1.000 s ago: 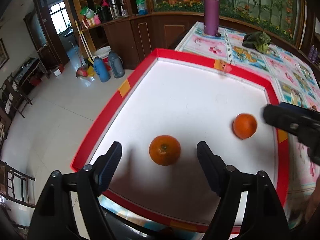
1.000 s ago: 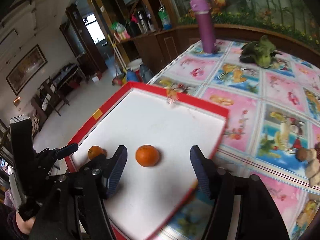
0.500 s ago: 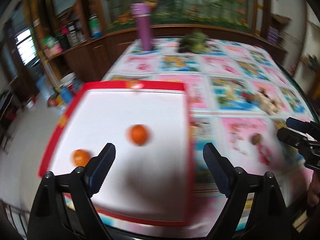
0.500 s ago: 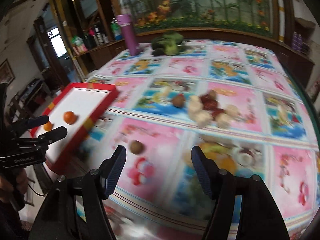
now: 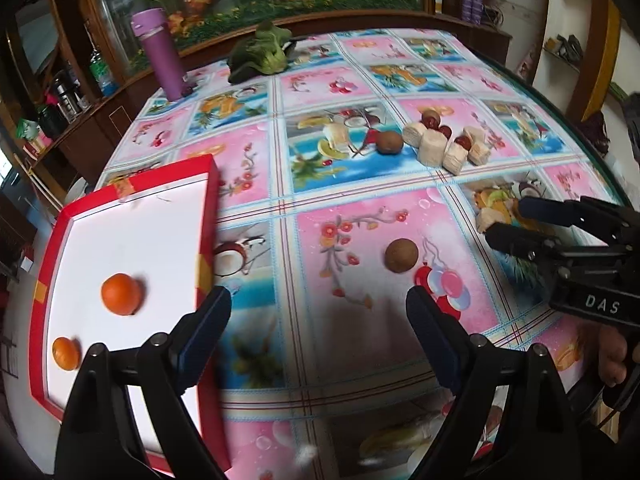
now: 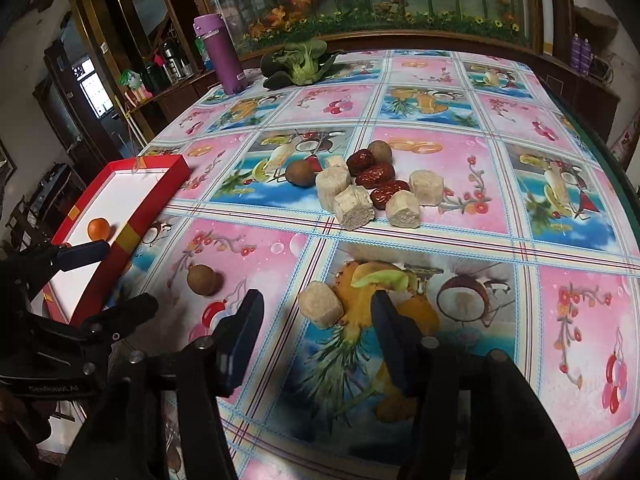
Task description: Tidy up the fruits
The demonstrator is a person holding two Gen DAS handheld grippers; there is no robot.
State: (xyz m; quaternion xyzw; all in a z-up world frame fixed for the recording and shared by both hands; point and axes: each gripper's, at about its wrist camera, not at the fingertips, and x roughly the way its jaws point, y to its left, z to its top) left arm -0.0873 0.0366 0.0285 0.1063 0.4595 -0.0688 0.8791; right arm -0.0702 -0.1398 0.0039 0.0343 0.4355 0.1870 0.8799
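Note:
Two oranges (image 5: 121,294) (image 5: 66,353) lie in the red tray (image 5: 208,208) with the white floor, at the left. My left gripper (image 5: 318,320) hangs open and wide over the tablecloth just right of the tray, holding nothing. A brown round fruit (image 5: 401,255) lies ahead of it. My right gripper (image 6: 318,320) points down at a pale cut chunk (image 6: 320,310) that sits between its fingertips. Its jaws are closing, and the pads stand apart from the chunk. A heap of pale chunks, red dates (image 6: 374,176) and brown fruits lies further back.
A purple bottle (image 6: 222,56) and a green leafy vegetable (image 6: 302,64) stand at the table's far side. The table's green rim (image 6: 616,184) curves along the right. The tray overhangs the table's left edge above the floor. A hand (image 5: 612,356) holds the right gripper.
Both grippers swung right, off the tray and over the tablecloth. The left jaws widened. The right jaws came closer together around the pale chunk.

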